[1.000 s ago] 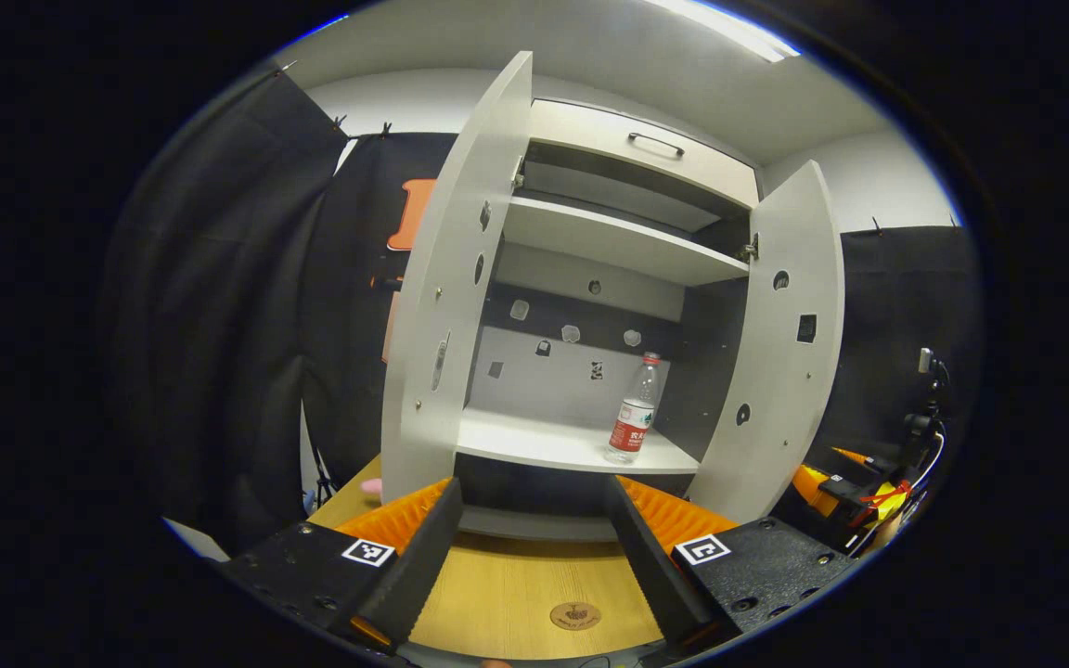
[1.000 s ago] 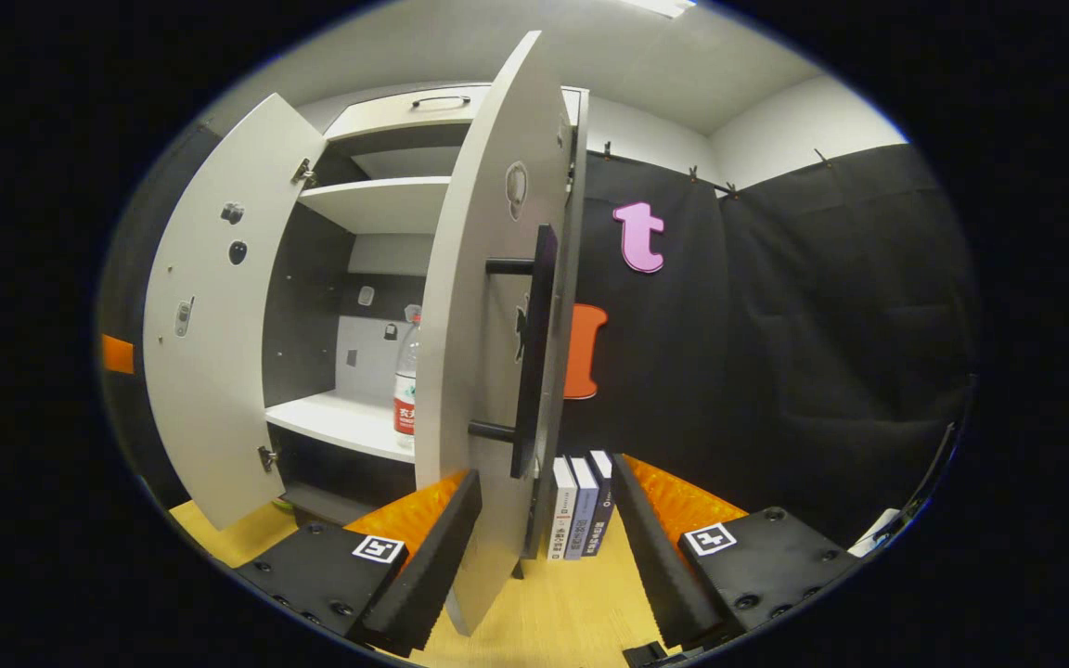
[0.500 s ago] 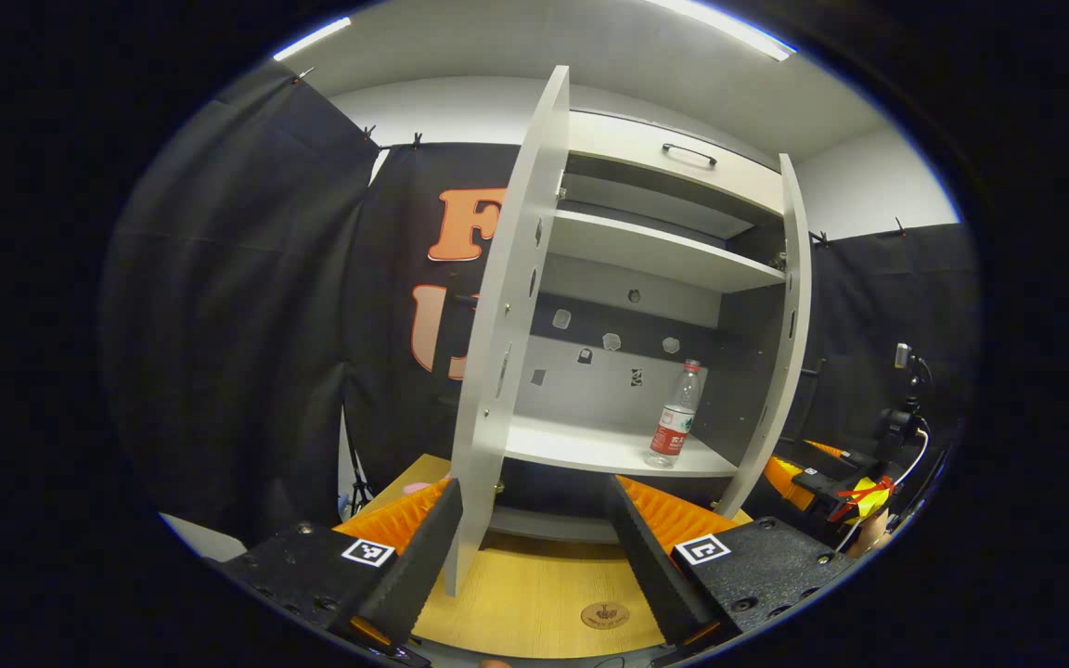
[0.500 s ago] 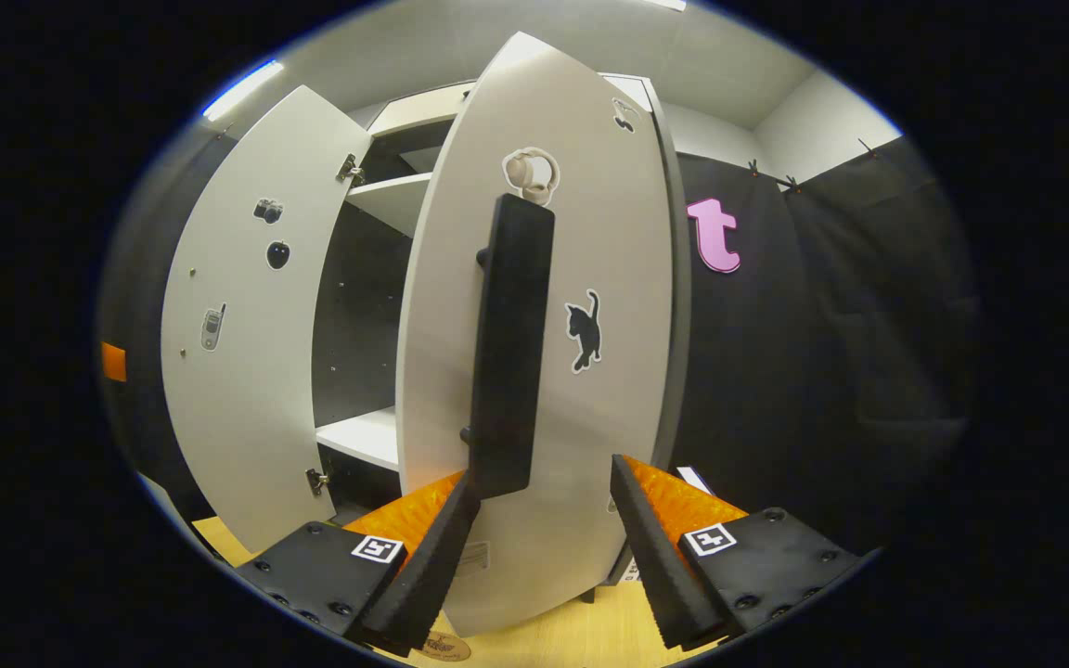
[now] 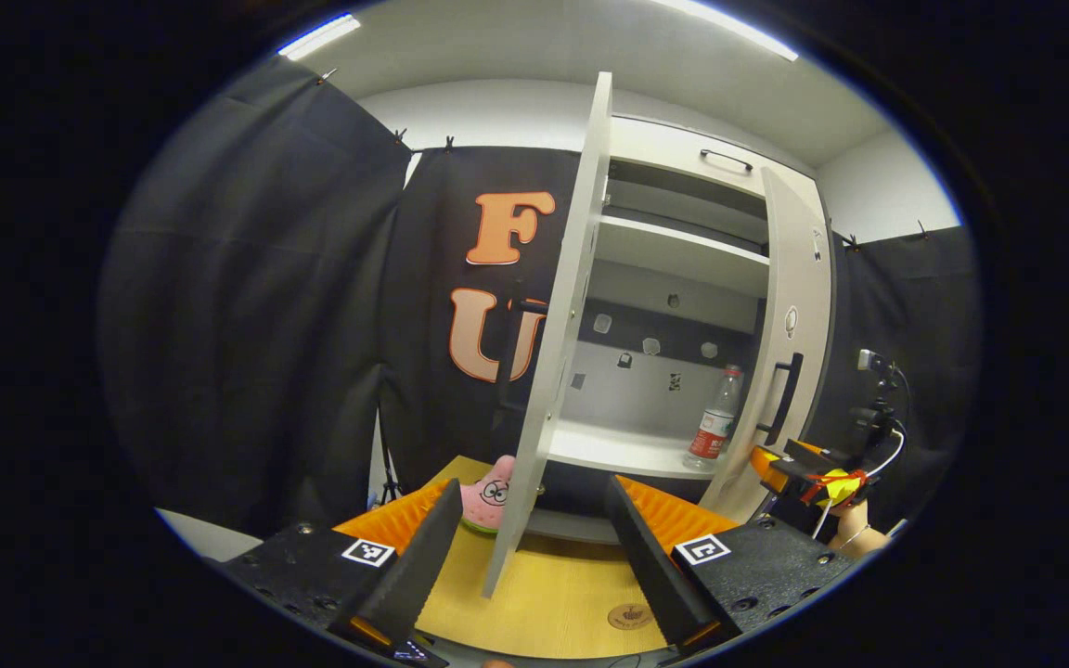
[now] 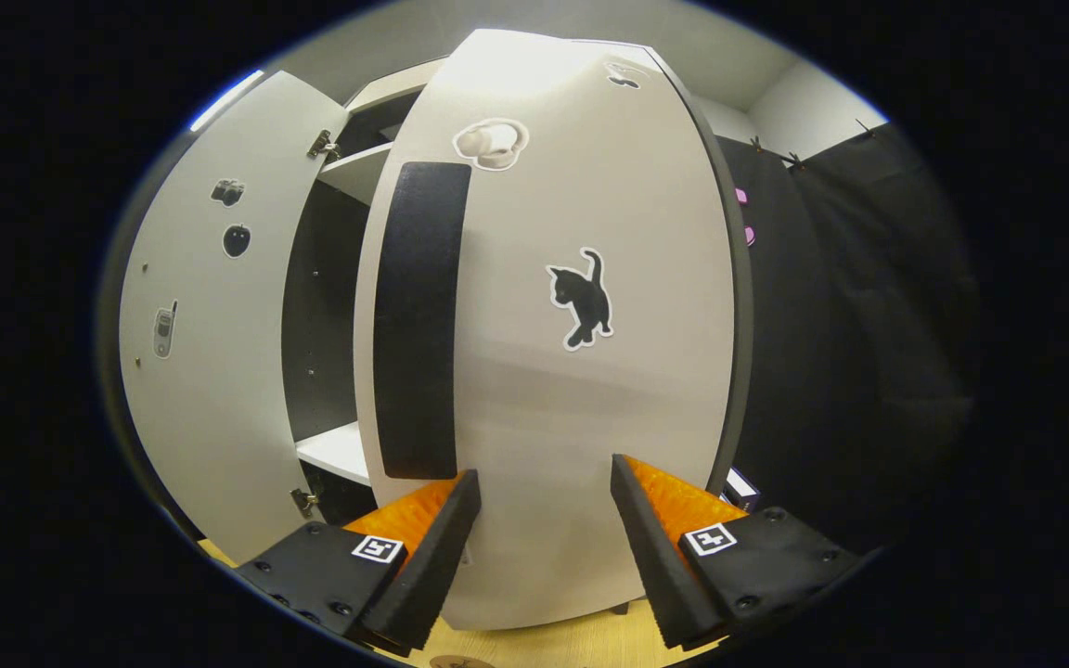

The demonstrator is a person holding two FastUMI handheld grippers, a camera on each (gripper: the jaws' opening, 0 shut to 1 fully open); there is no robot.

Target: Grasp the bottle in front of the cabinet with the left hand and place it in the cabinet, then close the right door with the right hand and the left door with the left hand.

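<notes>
Left gripper view, left to right: pink star toy (image 5: 490,492) on the wooden table (image 5: 572,603) at about 7 o'clock, just beside the bottom of the left door (image 5: 553,343). Left door stands wide open, seen nearly edge-on, running from 12 down to 6 o'clock. Left gripper (image 5: 527,543) at 6 o'clock, fingers apart, nothing between them but the door's lower edge farther off; not touching it. Cabinet (image 5: 683,269) open at 1 to 3 o'clock, shelves visible. Bottle (image 5: 713,425) upright on the lower shelf at about 3 o'clock, toward the shelf's right end, near the right door (image 5: 790,371). Right door partly swung in, black handle (image 5: 783,397) on it. Right gripper (image 5: 799,473) and a hand (image 5: 855,540) at 4 o'clock, close to that door.

Right gripper view: left door (image 6: 210,306) at 9 o'clock, open, small stickers on it. Dark gap of cabinet interior, shelf edge at 7 o'clock. Right door (image 6: 572,371) dead centre, close up, black handle (image 6: 418,320) at 10 o'clock, cat sticker (image 6: 583,299) just right of centre. Right gripper (image 6: 539,529) at 6 o'clock, fingers spread, gripping nothing; contact with the door cannot be told.
</notes>
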